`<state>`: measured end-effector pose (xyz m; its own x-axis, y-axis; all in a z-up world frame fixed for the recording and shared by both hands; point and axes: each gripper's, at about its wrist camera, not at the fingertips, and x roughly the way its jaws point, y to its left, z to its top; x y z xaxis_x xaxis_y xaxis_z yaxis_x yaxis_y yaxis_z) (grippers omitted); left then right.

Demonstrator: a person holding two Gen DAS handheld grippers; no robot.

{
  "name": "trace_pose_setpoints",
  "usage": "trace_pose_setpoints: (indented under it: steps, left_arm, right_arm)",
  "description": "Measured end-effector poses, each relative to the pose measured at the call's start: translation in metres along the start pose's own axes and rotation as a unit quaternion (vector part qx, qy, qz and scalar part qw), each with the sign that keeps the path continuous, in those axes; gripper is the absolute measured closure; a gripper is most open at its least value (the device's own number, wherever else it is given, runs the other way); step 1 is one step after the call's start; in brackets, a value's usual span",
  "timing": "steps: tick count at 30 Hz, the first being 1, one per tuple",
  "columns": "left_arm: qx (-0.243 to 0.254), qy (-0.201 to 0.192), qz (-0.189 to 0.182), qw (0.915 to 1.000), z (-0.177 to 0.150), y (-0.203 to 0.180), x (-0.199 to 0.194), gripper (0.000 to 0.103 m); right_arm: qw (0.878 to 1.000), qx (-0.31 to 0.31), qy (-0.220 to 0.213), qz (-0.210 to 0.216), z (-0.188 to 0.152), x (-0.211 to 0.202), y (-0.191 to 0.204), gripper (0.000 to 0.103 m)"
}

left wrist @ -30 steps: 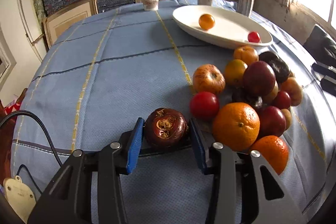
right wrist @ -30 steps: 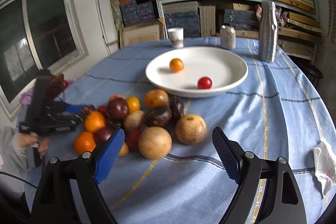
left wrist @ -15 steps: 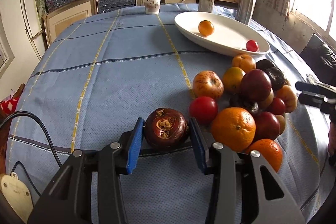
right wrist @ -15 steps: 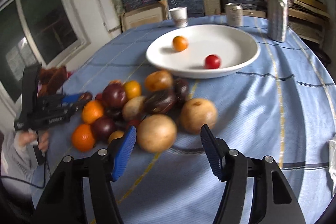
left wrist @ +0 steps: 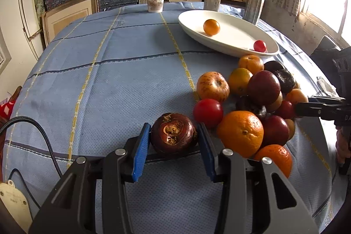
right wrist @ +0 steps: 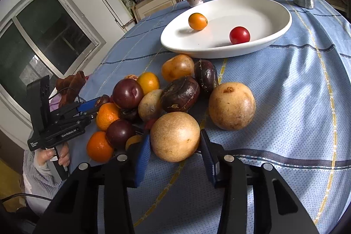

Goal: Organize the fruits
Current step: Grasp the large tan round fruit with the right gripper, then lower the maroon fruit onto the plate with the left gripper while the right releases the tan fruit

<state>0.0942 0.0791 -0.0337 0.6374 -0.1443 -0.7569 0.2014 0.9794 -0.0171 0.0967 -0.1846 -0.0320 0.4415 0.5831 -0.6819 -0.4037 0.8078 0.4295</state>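
Note:
A heap of fruit [left wrist: 258, 100] lies on the blue tablecloth, also in the right wrist view [right wrist: 153, 100]. My left gripper [left wrist: 174, 135] is shut on a dark brown wrinkled fruit [left wrist: 173, 135] beside the heap. My right gripper [right wrist: 175, 139] is closed around a round tan fruit [right wrist: 175, 136], its blue pads touching both sides. A second tan fruit [right wrist: 231, 105] lies just beyond. The white oval plate [right wrist: 263, 12] holds a small orange [right wrist: 197, 21] and a red tomato [right wrist: 239, 35]; the plate also shows in the left wrist view [left wrist: 232, 36].
A paper cup [left wrist: 155, 1], a drink can [left wrist: 212, 1] and a grey bottle [left wrist: 254, 3] stand at the table's far edge. Shelves of stacked boxes fill the back wall. A cable [left wrist: 39, 137] trails at the left.
My right gripper has moved forward and down to the heap and closed its jaws onto the round tan fruit. The left gripper keeps its hold on the dark fruit.

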Motion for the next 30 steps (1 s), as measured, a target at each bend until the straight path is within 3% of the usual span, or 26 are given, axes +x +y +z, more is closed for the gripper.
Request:
trace_pose_setpoints:
  steps: [8, 12, 16, 20, 24, 30]
  left_arm:
    - [-0.007, -0.029, 0.01, 0.9995, 0.0, -0.003, -0.014, 0.06]
    - [-0.039, -0.063, 0.024, 0.997, 0.003, 0.003, -0.039, 0.06]
    - [-0.046, -0.089, 0.021, 0.9948, 0.027, 0.007, -0.064, 0.06]
    - [-0.023, -0.106, 0.019, 0.9939, 0.067, -0.007, -0.072, 0.06]
    - [-0.001, -0.105, 0.008, 0.9945, 0.102, -0.027, -0.055, 0.06]
    - [0.012, -0.07, -0.016, 0.9973, 0.138, -0.052, 0.01, 0.06]
  right_arm:
    - [0.999, -0.003, -0.035, -0.006, -0.003, -0.02, 0.001, 0.059]
    - [0.999, -0.011, -0.041, 0.001, -0.002, -0.027, 0.003, 0.059]
    - [0.999, -0.022, -0.035, -0.001, 0.009, -0.036, 0.005, 0.06]
    - [0.997, -0.034, -0.065, -0.025, 0.035, -0.055, 0.005, 0.06]
    - [0.994, -0.026, -0.098, -0.047, 0.065, -0.062, -0.003, 0.06]
    - [0.99, -0.016, -0.114, -0.081, 0.098, -0.046, -0.021, 0.06]
